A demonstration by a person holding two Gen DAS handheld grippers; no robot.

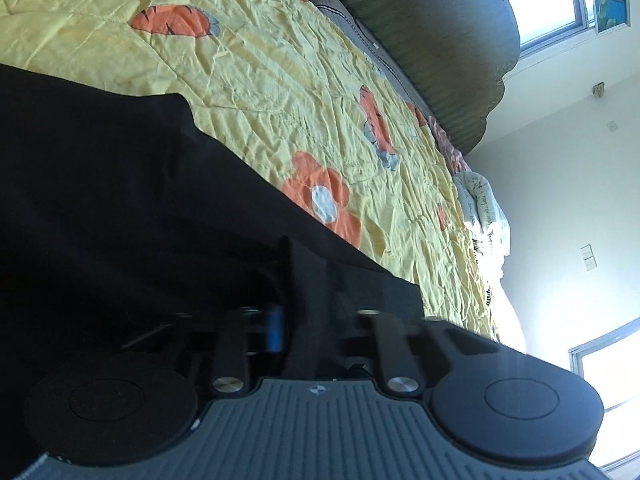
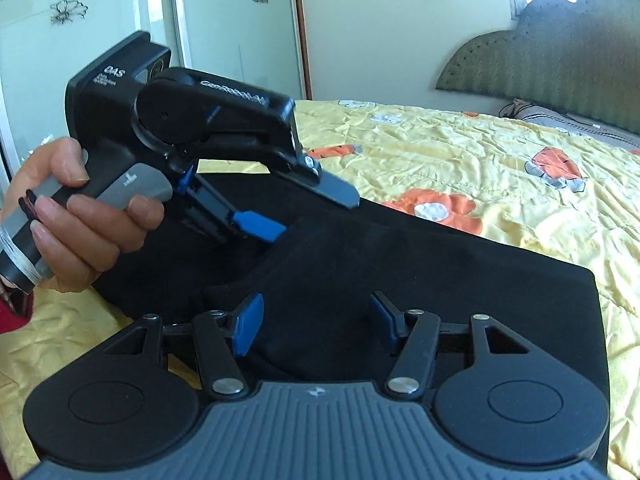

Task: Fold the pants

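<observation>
The black pants [image 2: 360,264] are seen spread on the yellow flowered bedspread [image 2: 460,148] of a bed. At the left, the left claw [image 2: 276,224], gripped by a hand [image 2: 76,216], is closed, its blue pads [image 2: 260,222] nipping a fold of the pants. Nearer and to the right, the right claw [image 2: 316,320] is held partly open over the cloth, nothing pinched. A green headboard [image 2: 552,56] stands far right.

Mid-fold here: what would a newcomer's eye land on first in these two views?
Probably the black fabric pants spread over the yellow quilted bedspread with orange flowers, filling the foreground of both views. Next, in the right wrist view, the left gripper, held in a hand, with its blue-tipped fingers closed at a fold of the pants.
</observation>
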